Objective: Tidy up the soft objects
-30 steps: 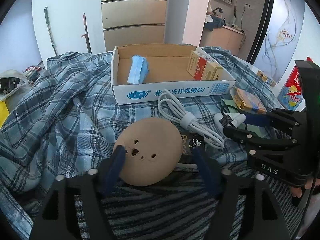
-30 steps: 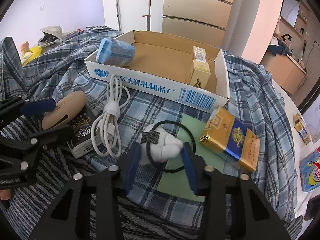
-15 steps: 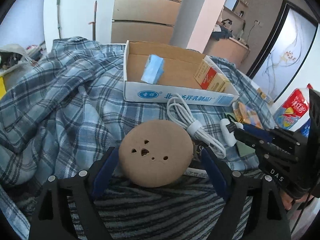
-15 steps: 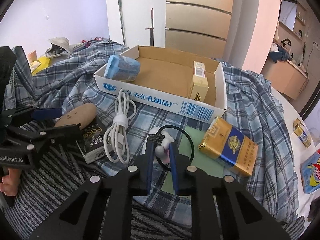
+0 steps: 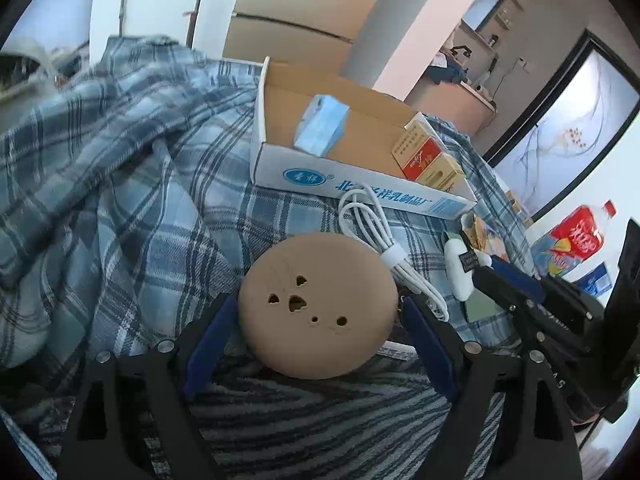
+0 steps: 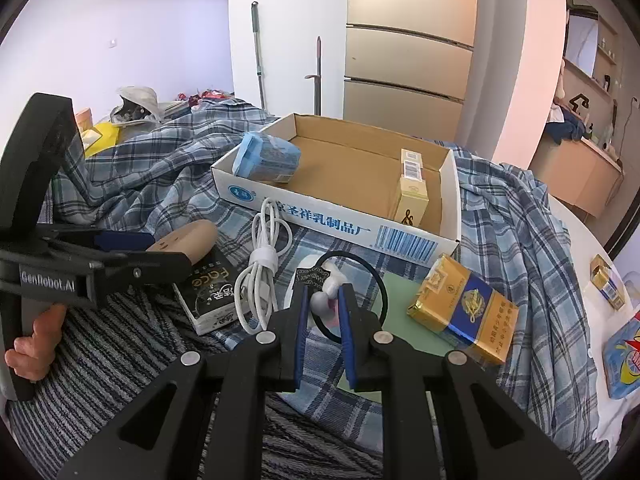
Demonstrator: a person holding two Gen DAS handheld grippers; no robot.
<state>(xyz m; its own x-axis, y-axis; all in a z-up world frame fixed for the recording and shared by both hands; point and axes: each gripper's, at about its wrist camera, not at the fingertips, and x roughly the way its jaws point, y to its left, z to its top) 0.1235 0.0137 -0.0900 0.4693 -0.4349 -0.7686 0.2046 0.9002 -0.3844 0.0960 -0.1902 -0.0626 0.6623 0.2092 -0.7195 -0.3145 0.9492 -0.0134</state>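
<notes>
A tan round sponge (image 5: 316, 312) with small holes lies on a black box between the wide-spread pads of my left gripper (image 5: 316, 300); the pads stand at its sides without squeezing it. From the right wrist view the sponge (image 6: 188, 236) shows beside my left gripper (image 6: 160, 248). My right gripper (image 6: 324, 292) is shut on the white plush piece of a black hair tie (image 6: 326, 280), which rests on a green card (image 6: 400, 308). The left wrist view shows the same hair tie (image 5: 458, 268) at the right gripper's tips (image 5: 492, 268).
A shallow cardboard box (image 6: 320, 216) behind holds a blue pack (image 6: 268, 156) and cigarette packs (image 6: 412, 192). A coiled white cable (image 6: 260, 264), a black box (image 6: 212, 296) and a gold-blue pack (image 6: 464, 312) lie on the plaid cloth (image 6: 512, 216). A bottle (image 5: 576, 240) stands at the right.
My right gripper's jaws have closed onto the plush piece of the hair tie. My left gripper's jaws have spread wider around the sponge, and the hand has rolled and shifted.
</notes>
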